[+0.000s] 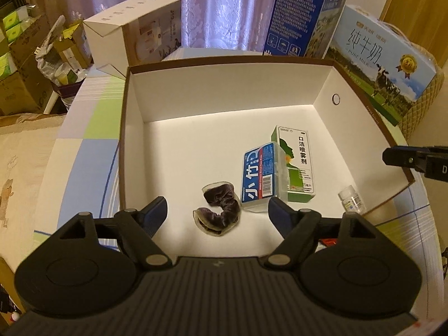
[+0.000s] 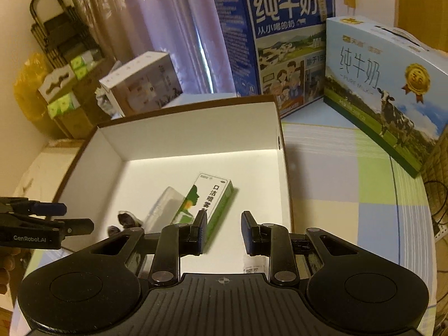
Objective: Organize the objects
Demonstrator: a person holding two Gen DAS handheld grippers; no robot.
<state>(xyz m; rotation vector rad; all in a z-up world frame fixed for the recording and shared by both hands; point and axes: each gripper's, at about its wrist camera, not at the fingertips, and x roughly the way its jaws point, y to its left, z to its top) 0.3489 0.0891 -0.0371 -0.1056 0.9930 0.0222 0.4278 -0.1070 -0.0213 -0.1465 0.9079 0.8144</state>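
Observation:
A white open box with a brown rim [image 1: 131, 145] [image 2: 282, 145] lies on the table. In it lie a dark velvet scrunchie [image 1: 221, 208] [image 2: 124, 221], a clear case with a blue label [image 1: 259, 177] [image 2: 165, 210], a green and white spray carton [image 1: 298, 165] [image 2: 212, 196] and a small clear bottle [image 1: 351, 201]. My left gripper [image 1: 217, 214] is open and empty, just above the scrunchie. My right gripper [image 2: 224, 231] is open and empty over the box's near right corner; it also shows in the left wrist view [image 1: 403, 158].
Two milk cartons stand behind the box, a dark blue one [image 1: 305, 14] [image 2: 274, 42] and a light blue one [image 1: 383, 58] [image 2: 386, 84]. A white carton [image 1: 134, 30] [image 2: 142, 84] lies at the back left. Stacked boxes [image 1: 25, 64] fill the floor on the left.

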